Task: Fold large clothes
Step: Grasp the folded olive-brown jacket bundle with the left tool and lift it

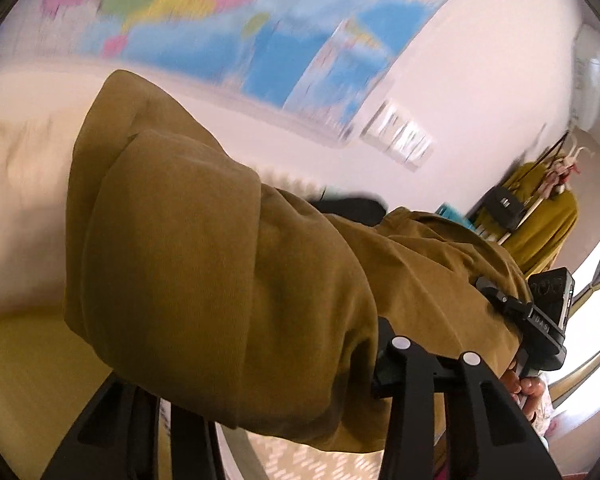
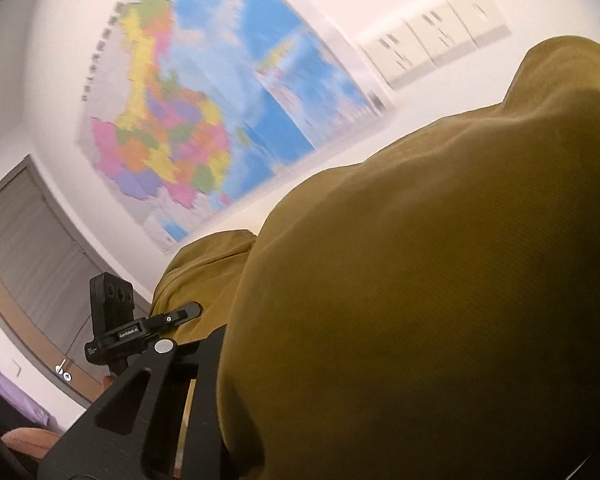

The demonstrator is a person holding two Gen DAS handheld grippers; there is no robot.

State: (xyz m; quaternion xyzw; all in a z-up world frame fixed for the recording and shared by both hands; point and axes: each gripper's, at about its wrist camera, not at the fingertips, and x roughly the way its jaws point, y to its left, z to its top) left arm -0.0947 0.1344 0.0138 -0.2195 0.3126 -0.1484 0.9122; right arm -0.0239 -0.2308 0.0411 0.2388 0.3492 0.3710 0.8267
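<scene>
One olive garment (image 1: pixel 220 264) hangs bunched below a wall map (image 2: pixel 204 112), draped over both tools, probably raised so that it falls straight for folding. The left gripper (image 1: pixel 300 364) and right gripper (image 2: pixel 220 360), two in all, are buried in cloth, which appears pinched in each; the jaws themselves are hidden. A second olive piece hangs on a rack (image 1: pixel 548 216) right of the map.

Blurred pale cream surface (image 1: pixel 16 208) showing at left; olive-yellow fabric (image 1: pixel 24 368) lying flat against it; beige white-dashed patterned surface (image 1: pixel 300 460) showing below.
</scene>
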